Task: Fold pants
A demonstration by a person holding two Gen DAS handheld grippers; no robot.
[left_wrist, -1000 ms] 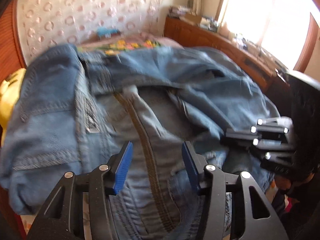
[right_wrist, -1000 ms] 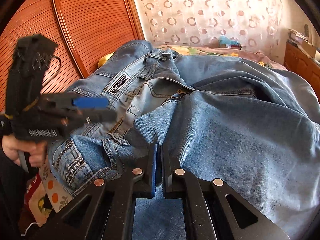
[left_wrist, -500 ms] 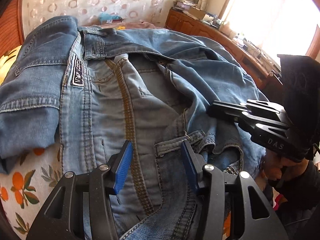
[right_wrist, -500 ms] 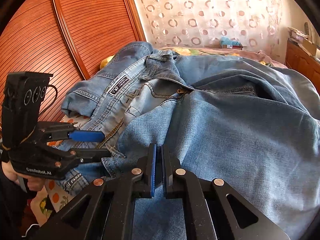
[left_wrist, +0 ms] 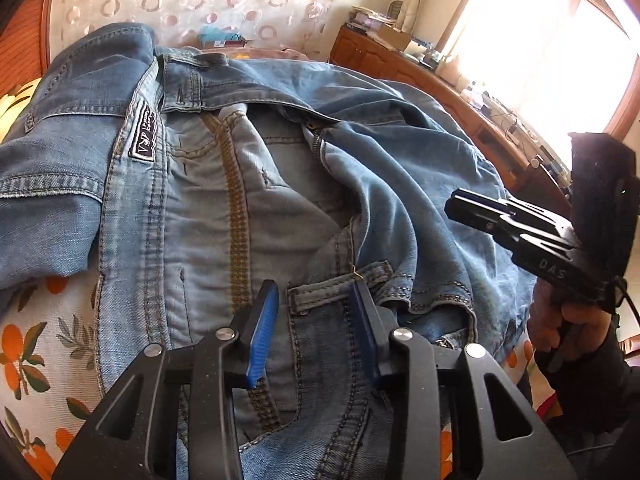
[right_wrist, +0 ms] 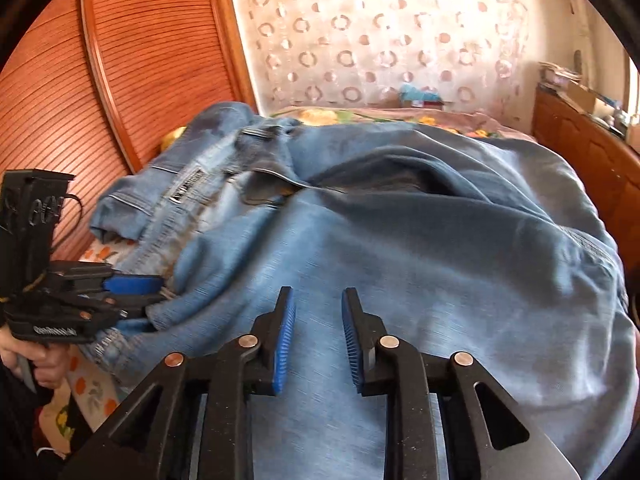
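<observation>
Blue jeans (left_wrist: 280, 184) lie crumpled on the bed, waistband and label patch (left_wrist: 145, 138) toward the left. My left gripper (left_wrist: 314, 292) hangs low over the near waistband. Its jaws are closing with a belt loop (left_wrist: 340, 286) and waistband fabric between them, and the pads do not clearly press. My right gripper (right_wrist: 318, 300) hovers just over a broad denim leg panel (right_wrist: 400, 260). Its jaws are opening and nothing sits between them. Each gripper also shows in the other's view, the left gripper (right_wrist: 136, 292) at the waistband edge and the right gripper (left_wrist: 460, 208) above the jeans' right side.
A floral bed sheet (left_wrist: 36, 344) shows under the jeans at the near left. A slatted wooden panel (right_wrist: 140, 60) stands at the left. A cluttered wooden sideboard (left_wrist: 420, 80) runs along the right below a bright window (left_wrist: 540, 40). A person's hand (left_wrist: 568, 324) holds the right gripper.
My right gripper's jaws, shut on a denim fold before, now stand apart and the fold lies free. My left gripper's jaws have narrowed over the waistband it dropped toward.
</observation>
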